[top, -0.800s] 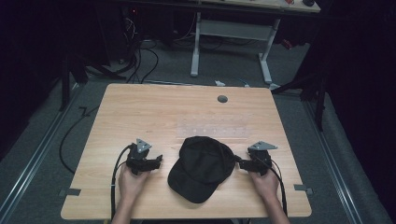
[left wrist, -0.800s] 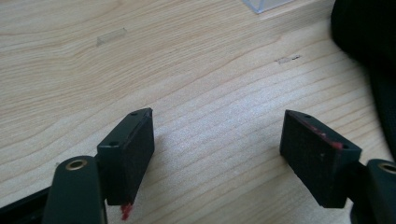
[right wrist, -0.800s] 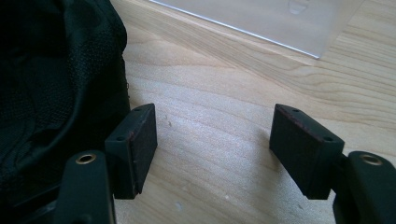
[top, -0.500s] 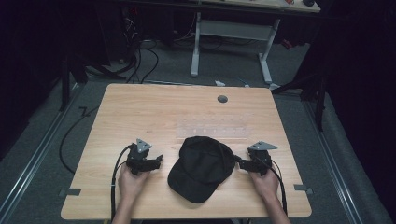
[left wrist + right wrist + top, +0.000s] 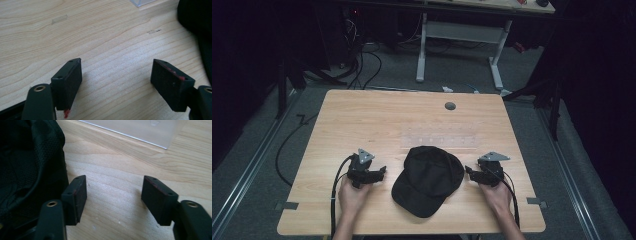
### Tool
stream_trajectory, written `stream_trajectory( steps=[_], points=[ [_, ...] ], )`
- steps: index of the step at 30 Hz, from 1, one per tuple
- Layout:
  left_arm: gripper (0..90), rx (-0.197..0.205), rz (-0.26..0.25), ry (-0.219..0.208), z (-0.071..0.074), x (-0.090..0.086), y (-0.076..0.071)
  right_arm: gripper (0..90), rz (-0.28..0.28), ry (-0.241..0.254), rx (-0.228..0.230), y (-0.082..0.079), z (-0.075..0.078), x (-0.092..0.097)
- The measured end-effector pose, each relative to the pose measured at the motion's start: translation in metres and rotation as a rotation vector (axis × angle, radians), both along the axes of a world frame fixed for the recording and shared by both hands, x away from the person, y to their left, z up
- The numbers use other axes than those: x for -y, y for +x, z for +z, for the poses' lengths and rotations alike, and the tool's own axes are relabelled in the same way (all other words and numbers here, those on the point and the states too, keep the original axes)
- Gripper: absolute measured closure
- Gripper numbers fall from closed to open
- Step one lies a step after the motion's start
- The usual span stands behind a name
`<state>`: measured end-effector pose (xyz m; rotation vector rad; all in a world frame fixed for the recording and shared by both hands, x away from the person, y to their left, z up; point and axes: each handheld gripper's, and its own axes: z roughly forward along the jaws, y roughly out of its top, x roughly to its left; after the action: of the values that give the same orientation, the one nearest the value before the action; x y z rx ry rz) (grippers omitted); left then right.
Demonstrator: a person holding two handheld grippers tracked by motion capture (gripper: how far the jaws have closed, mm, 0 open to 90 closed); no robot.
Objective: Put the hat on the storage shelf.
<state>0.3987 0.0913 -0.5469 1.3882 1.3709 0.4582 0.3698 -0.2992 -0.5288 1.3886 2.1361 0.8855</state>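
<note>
A black baseball cap (image 5: 428, 179) lies on the wooden table (image 5: 377, 120) near the front middle, brim toward the front edge. My left gripper (image 5: 381, 172) rests on the table just left of the cap, open, with bare wood between its jaws (image 5: 116, 75); the cap's edge (image 5: 197, 22) shows at the right of the left gripper view. My right gripper (image 5: 469, 171) sits just right of the cap, open and holding nothing (image 5: 113, 195). Its left jaw stands close beside the cap's fabric (image 5: 30, 162).
A clear flat plastic sheet (image 5: 441, 138) lies on the table behind the cap, its edge (image 5: 140, 130) seen in the right gripper view. A small grey round disc (image 5: 450, 106) sits near the far edge. Cables trail from both grippers off the front.
</note>
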Motion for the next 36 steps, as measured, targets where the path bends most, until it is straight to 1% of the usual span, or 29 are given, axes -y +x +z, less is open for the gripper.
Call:
stream_trajectory(
  steps=[3,6,10,13,14,15,18,19,22,26,27,30,34,36],
  points=[
    [25.4,0.0,0.001,0.0,0.0,0.0,0.0,44.8,-0.005,0.01,-0.012,-0.003,0.002,0.002],
    [25.1,0.0,0.001,0.001,0.0,0.0,0.0,47.4,-0.001,0.011,0.012,-0.009,0.007,0.003],
    [24.9,0.0,0.0,0.001,0.0,0.0,0.0,49.7,-0.005,0.055,0.033,-0.017,0.014,0.005],
    [24.9,0.0,0.0,0.001,0.0,0.0,0.0,50.6,0.008,0.068,0.055,-0.023,0.02,0.005],
    [24.9,0.0,0.0,0.001,0.0,0.0,0.0,50.6,0.008,0.068,0.055,-0.023,0.02,0.005],
    [24.9,0.0,0.0,0.001,0.0,0.0,0.0,51.6,0.02,0.051,0.074,-0.028,0.023,0.002],
    [24.9,0.0,0.0,0.001,0.0,0.0,0.0,52.0,0.036,0.039,0.076,-0.03,0.025,-0.001],
    [24.9,0.0,0.0,0.001,0.0,0.0,0.0,52.8,0.051,0.044,0.072,-0.032,0.027,-0.003],
    [24.8,0.0,0.0,0.001,0.0,0.0,0.0,54.1,0.069,0.07,0.074,-0.035,0.03,-0.006],
    [24.2,-0.001,-0.002,0.002,0.0,0.0,0.0,55.1,0.101,0.115,0.079,-0.038,0.035,-0.009],
    [24.1,-0.002,-0.002,0.002,0.0,0.0,0.0,55.0,0.112,0.118,0.087,-0.038,0.036,-0.009],
    [24.2,-0.001,-0.002,0.002,0.0,0.0,0.0,54.8,0.12,0.126,0.093,-0.041,0.039,-0.012],
    [24.1,-0.001,-0.001,0.002,0.0,0.0,0.0,53.8,0.147,0.134,0.085,-0.043,0.043,-0.017],
    [24.1,-0.001,-0.001,0.001,0.0,0.0,0.0,53.5,0.158,0.137,0.094,-0.046,0.045,-0.021]
  ],
)
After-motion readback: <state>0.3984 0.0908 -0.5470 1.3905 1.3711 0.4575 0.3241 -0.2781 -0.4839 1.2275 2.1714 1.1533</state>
